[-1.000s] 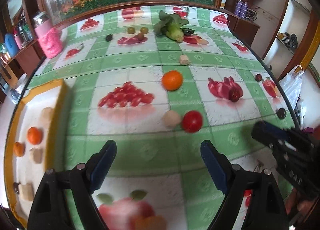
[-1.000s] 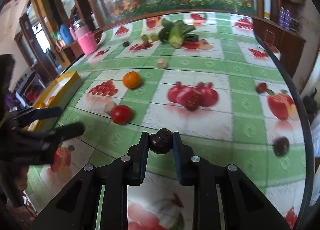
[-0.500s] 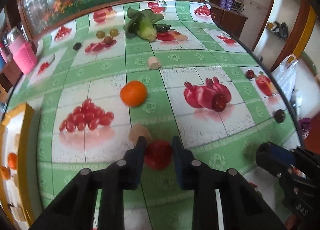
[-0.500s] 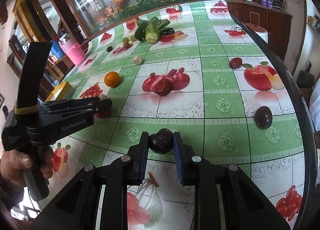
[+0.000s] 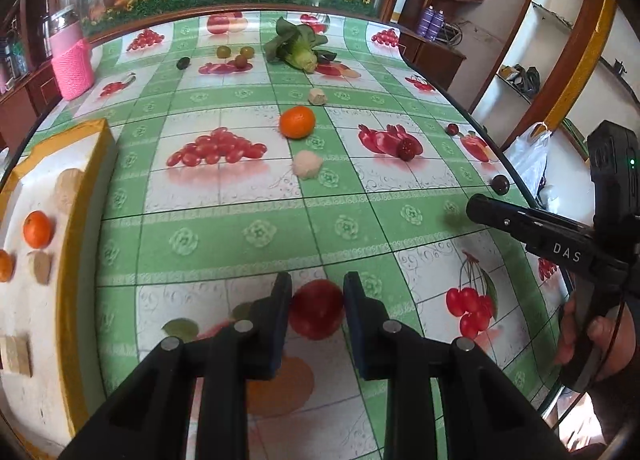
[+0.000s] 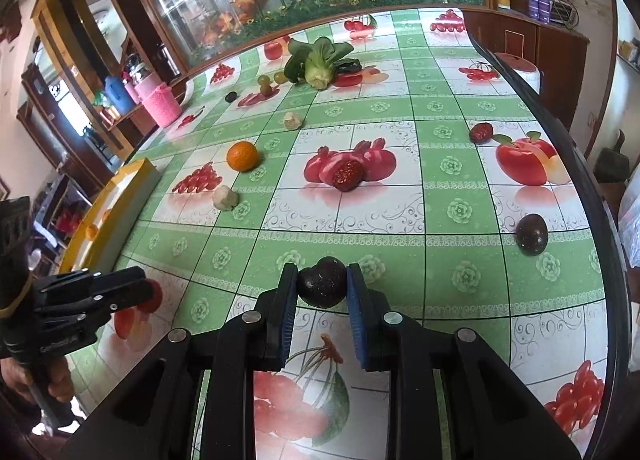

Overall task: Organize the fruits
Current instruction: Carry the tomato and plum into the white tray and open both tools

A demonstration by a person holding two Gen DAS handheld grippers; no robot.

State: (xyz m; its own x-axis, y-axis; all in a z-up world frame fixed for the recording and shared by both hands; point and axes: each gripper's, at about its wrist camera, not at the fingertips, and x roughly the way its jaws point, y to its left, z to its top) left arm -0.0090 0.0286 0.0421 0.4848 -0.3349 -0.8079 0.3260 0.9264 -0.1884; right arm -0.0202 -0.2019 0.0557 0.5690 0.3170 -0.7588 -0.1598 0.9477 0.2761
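Note:
My left gripper [image 5: 317, 300] is shut on a red tomato [image 5: 316, 314] and holds it above the near part of the table. My right gripper [image 6: 322, 288] is shut on a dark purple fruit [image 6: 323, 287]; it also shows at the right of the left wrist view [image 5: 480, 208]. A yellow-rimmed white tray [image 5: 72, 220] at the left holds oranges [image 5: 37, 229] and pale pieces. On the table lie an orange [image 5: 297, 122], a pale lump [image 5: 307, 165], a dark red fruit [image 6: 347, 176] and another dark purple fruit [image 6: 531, 235].
A leafy green vegetable [image 5: 298, 48] and small green and dark fruits [image 5: 236, 54] lie at the far side. A pink basket [image 5: 73, 68] stands at the far left. A small red fruit [image 6: 480, 133] lies near the right table edge [image 6: 560, 132]. The cloth is printed with fruit pictures.
My left gripper closed on the red tomato beside the pale lump and pulled it back toward the near edge. My right gripper kept holding the dark fruit.

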